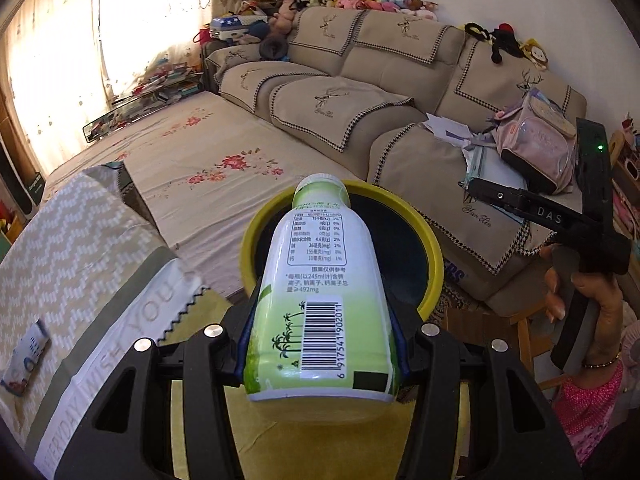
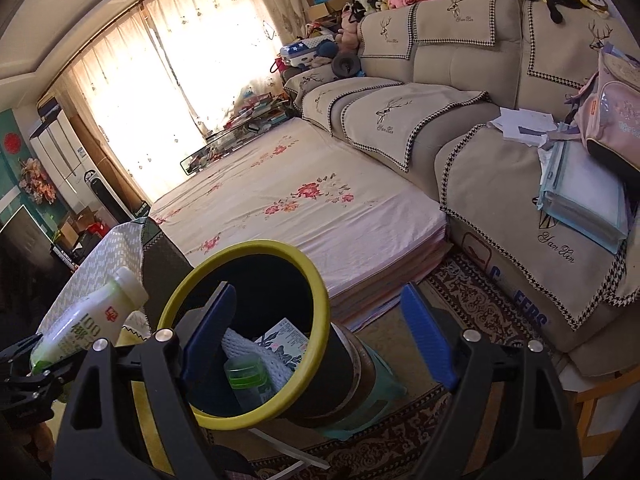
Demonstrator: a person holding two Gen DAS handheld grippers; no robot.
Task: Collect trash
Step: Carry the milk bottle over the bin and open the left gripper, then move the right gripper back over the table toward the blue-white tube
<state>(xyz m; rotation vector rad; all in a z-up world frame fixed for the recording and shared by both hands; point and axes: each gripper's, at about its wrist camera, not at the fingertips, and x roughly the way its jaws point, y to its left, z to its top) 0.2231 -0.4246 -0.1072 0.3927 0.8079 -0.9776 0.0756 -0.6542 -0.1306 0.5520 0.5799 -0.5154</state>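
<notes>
My left gripper (image 1: 320, 340) is shut on a white and green plastic drink bottle (image 1: 320, 280), held with its cap pointing over the yellow-rimmed black trash bin (image 1: 434, 248). The bottle also shows at the left of the right wrist view (image 2: 86, 328). My right gripper (image 2: 316, 340) is open and empty, with its blue pads (image 2: 428, 336) on either side of the bin's rim (image 2: 316, 276). Inside the bin lie a green-capped container (image 2: 246, 372), a white cloth and a printed carton (image 2: 286, 336). My right gripper also shows at the right of the left wrist view (image 1: 476, 190).
A table with a zigzag cloth (image 1: 60, 248) stands at the left, with a small packet (image 1: 26, 364) on it. A floral mattress (image 2: 300, 208) lies ahead. A beige sofa (image 2: 460, 80) carries papers, folders and a pink backpack (image 2: 616, 120). The bin rests on a teal stool (image 2: 380, 396) over a patterned rug.
</notes>
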